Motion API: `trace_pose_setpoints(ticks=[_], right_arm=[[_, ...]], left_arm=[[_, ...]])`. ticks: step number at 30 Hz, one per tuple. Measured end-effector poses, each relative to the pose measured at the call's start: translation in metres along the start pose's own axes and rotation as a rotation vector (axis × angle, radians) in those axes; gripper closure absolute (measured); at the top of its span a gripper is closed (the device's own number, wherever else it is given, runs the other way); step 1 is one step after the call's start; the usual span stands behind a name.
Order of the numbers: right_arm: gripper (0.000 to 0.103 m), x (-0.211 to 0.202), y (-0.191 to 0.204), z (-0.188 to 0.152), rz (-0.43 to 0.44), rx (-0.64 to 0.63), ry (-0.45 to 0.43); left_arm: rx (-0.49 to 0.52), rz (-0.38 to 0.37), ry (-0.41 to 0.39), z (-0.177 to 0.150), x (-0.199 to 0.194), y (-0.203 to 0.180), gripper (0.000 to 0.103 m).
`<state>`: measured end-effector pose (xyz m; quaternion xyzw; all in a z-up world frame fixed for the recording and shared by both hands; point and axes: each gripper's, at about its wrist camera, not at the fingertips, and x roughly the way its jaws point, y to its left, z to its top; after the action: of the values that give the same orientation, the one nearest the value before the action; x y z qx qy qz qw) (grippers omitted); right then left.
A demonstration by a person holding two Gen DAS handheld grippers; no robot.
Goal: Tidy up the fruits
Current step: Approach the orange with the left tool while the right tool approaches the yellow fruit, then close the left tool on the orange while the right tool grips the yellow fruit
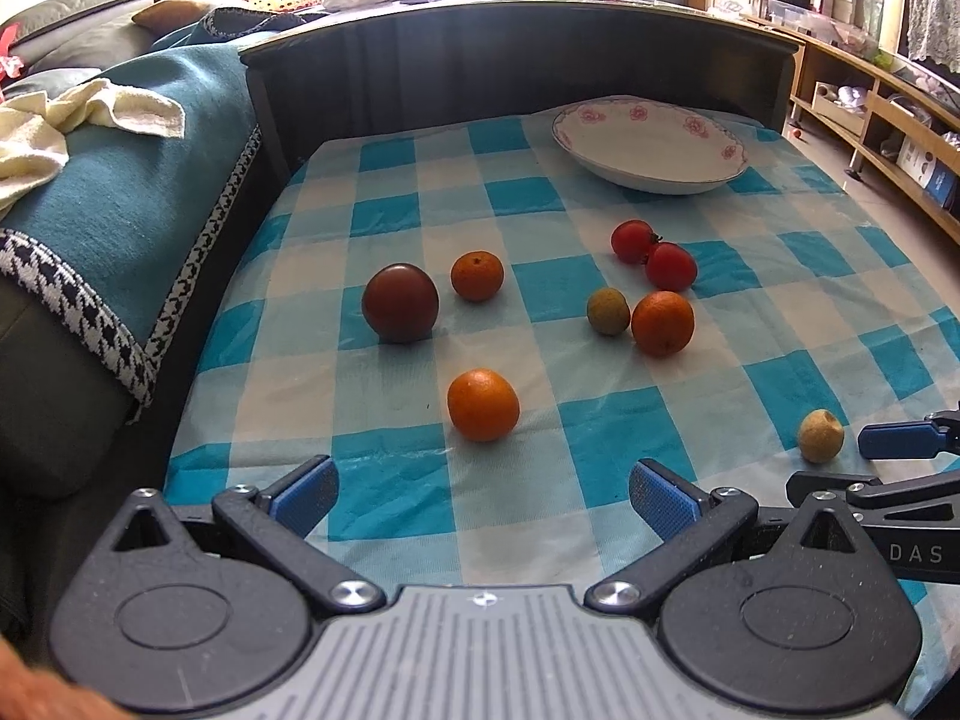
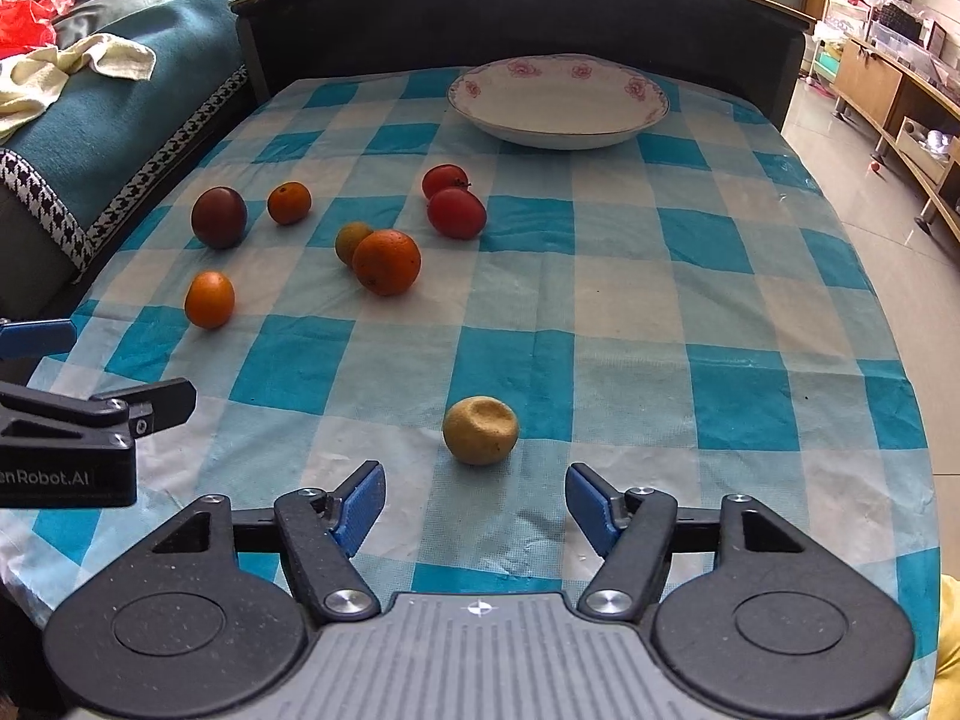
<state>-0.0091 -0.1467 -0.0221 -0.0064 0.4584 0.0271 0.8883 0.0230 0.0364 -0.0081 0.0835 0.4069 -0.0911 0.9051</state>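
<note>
Eight fruits lie loose on the checked cloth [image 2: 630,276] covering the surface: three oranges, two red tomatoes [image 2: 456,213], a dark plum [image 2: 219,217], a greenish fruit [image 2: 349,240] touching one orange [image 2: 386,261], and a tan fruit [image 2: 480,430] nearest. Beyond them sits a flowered plate [image 2: 558,105], bare. The right gripper [image 2: 474,507] is spread just short of the tan fruit; the left gripper [image 1: 483,498] is spread before another orange [image 1: 483,405].
</note>
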Motion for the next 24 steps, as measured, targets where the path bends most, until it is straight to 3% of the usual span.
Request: trace_pose_setpoints(ticks=[7,11,14,16,20,22,24], right_arm=[[0.055,0.009,-0.003,0.006,0.002,-0.002,0.0],[0.063,0.01,-0.005,0.009,-0.001,0.007,-0.005],[0.066,0.01,-0.006,0.009,-0.001,0.009,-0.003],[0.068,0.01,-0.007,0.009,-0.001,0.006,-0.004],[0.072,0.01,-0.009,0.01,-0.002,0.009,-0.001],[0.076,0.01,-0.01,0.01,-0.003,0.013,0.002],[0.079,0.01,-0.012,0.011,-0.005,0.018,0.004]], left_arm=[[-0.012,-0.023,0.009,0.009,0.014,0.001,0.0],[-0.015,-0.017,0.012,0.014,0.023,0.001,0.007],[-0.034,-0.043,0.038,0.017,0.032,0.004,0.018],[-0.046,-0.044,0.059,0.018,0.04,0.006,0.03],[-0.065,-0.019,0.07,0.021,0.046,0.008,0.037],[-0.076,-0.015,0.07,0.023,0.047,0.009,0.048],[-0.097,-0.019,0.084,0.026,0.048,0.012,0.051]])
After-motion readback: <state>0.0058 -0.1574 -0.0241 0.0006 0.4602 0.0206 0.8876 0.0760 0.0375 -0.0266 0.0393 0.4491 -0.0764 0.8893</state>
